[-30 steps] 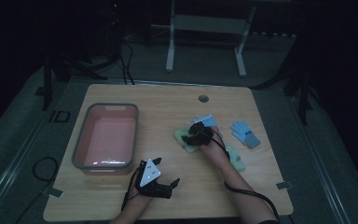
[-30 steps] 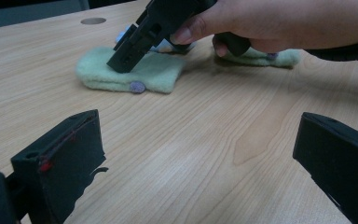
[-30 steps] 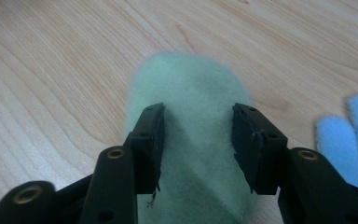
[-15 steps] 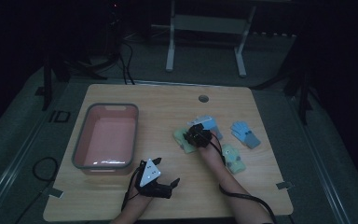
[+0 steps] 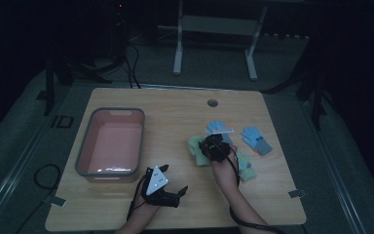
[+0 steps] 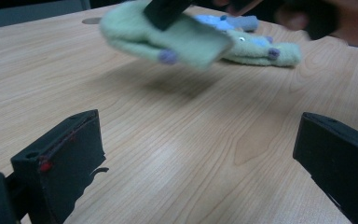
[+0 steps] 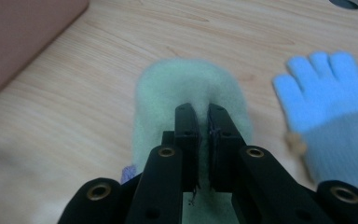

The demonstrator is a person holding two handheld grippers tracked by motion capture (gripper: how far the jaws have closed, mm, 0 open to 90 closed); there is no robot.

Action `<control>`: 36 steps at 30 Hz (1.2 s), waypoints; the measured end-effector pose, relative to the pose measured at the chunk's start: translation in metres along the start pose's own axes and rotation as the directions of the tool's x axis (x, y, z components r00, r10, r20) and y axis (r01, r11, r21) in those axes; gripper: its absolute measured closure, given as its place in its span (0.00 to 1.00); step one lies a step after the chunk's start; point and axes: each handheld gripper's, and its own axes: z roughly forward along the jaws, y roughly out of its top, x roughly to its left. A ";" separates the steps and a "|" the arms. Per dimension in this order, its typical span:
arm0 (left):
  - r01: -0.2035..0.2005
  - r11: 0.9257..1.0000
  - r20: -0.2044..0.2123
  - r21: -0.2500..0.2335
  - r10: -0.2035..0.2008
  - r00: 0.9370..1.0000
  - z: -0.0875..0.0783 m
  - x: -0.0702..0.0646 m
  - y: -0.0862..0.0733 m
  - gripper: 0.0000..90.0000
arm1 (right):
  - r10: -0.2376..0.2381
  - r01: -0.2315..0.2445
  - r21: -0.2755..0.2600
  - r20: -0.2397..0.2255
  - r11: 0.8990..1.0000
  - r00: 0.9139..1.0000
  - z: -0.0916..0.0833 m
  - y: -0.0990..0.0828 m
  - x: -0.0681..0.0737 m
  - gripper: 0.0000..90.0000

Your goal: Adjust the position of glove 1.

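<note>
Green mitten [image 6: 168, 37] blurred; pink bin [image 7: 23, 42] cut off.

Bare wooden bench [image 5: 175, 109] lay open between the grey-rimmed pink plastic tub [image 5: 110, 144] at left and the glove cluster at right. The far strip around the round cable hole [image 5: 212, 103] was unobstructed. Light blue knitted gloves [image 5: 256, 140] and a pale green fleece mitten [image 5: 246, 169] crowded the right side. The near edge stood free ahead of the open left tongs [image 5: 174, 187].

Dim lab-like room, wooden table [image 5: 175, 105] on grey carpet, metal stand [image 5: 214, 29], floor cables [image 5: 131, 68]
</note>
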 end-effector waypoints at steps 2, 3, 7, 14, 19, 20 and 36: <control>-0.001 1.000 -0.001 0.000 0.001 1.000 0.000 0.000 0.000 0.02 | 0.017 -0.017 -0.015 0.016 1.000 1.000 -0.011 -0.003 0.003 0.94; -0.001 1.000 -0.001 0.000 0.001 1.000 0.000 0.000 0.000 0.02 | 0.025 -0.024 -0.017 0.020 1.000 0.999 -0.015 -0.005 0.004 0.94; -0.004 1.000 -0.001 0.000 0.004 1.000 0.000 0.000 0.000 0.02 | 0.053 -0.052 -0.029 0.030 0.998 0.998 -0.029 -0.014 0.009 0.94; -0.009 1.000 -0.001 0.002 0.009 1.000 0.000 -0.001 0.000 0.02 | 0.098 -0.097 -0.025 0.044 0.995 0.994 -0.047 -0.038 0.018 0.94; -0.012 1.000 0.001 0.001 0.012 1.000 0.000 -0.001 0.000 0.02 | 0.142 -0.140 -0.024 0.097 0.990 0.985 -0.044 -0.057 0.018 0.94; -0.012 1.000 0.001 0.001 0.012 1.000 0.000 -0.001 0.000 0.02 | 0.153 -0.152 -0.018 0.100 0.988 0.983 -0.042 -0.060 0.016 0.94; -0.010 1.000 0.002 0.001 0.010 1.000 0.000 -0.001 0.000 0.02 | 0.158 -0.161 0.009 0.139 0.987 0.978 -0.016 -0.077 0.012 0.66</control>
